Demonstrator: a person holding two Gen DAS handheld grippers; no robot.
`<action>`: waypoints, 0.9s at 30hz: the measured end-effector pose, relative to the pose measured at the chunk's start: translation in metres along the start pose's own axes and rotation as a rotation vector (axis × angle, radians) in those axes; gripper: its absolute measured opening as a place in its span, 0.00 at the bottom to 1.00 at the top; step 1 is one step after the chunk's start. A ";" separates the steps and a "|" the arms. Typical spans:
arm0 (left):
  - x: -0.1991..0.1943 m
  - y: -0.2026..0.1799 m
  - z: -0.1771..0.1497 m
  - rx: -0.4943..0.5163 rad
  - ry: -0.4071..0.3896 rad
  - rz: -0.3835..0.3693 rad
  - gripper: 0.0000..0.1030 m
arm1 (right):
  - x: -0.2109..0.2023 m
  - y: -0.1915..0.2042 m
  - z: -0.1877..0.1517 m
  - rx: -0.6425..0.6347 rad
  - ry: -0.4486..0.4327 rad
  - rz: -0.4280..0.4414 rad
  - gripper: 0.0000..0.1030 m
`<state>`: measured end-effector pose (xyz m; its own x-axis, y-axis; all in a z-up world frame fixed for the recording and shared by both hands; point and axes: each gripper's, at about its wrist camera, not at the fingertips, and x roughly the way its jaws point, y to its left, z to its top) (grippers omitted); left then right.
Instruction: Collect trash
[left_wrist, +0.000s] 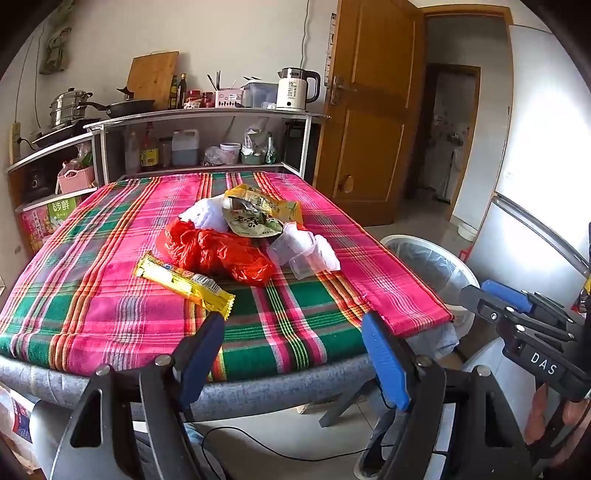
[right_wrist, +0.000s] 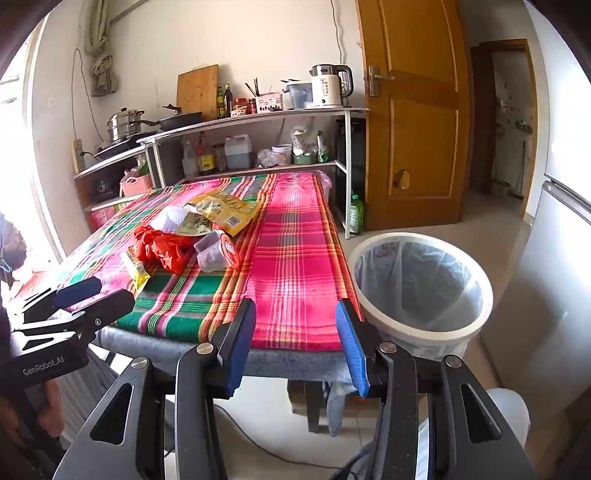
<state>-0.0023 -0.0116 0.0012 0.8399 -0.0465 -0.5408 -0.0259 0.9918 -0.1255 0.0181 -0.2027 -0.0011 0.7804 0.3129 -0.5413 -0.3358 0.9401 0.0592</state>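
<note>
- Left tongs (left_wrist: 293, 341) and right tongs (right_wrist: 295, 332) both gape apart, empty, at the near edge of the surface (left_wrist: 110, 314).
- Yellow wrapper (left_wrist: 184, 282) lies nearest.
- Behind it, red bag (left_wrist: 218, 254), clear containers (left_wrist: 303, 251) and snack packets (left_wrist: 258, 214) are heaped mid-surface.
- Lined bin (right_wrist: 421, 284) stands right of the surface.

On the tabletop (left_wrist: 110, 317) I count one red plastic bag (left_wrist: 216, 254), one long yellow wrapper (left_wrist: 184, 284), two snack packets (left_wrist: 258, 214), one white bag (left_wrist: 207, 216), and two clear plastic containers (left_wrist: 303, 251). Beside the tabletop, one lined waste bin (right_wrist: 421, 288).
</note>
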 end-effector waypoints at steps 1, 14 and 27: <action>0.000 -0.001 0.000 0.003 -0.001 -0.003 0.76 | 0.000 -0.001 0.001 0.001 0.001 -0.001 0.45; 0.001 -0.004 -0.001 0.006 0.002 -0.018 0.76 | -0.001 -0.001 0.001 0.004 -0.001 -0.010 0.45; 0.001 -0.007 -0.001 0.010 -0.001 -0.023 0.76 | -0.001 -0.001 0.001 0.003 -0.001 -0.009 0.45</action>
<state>-0.0021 -0.0188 0.0010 0.8405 -0.0695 -0.5373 -0.0007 0.9916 -0.1293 0.0178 -0.2040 0.0001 0.7840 0.3041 -0.5412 -0.3269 0.9434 0.0565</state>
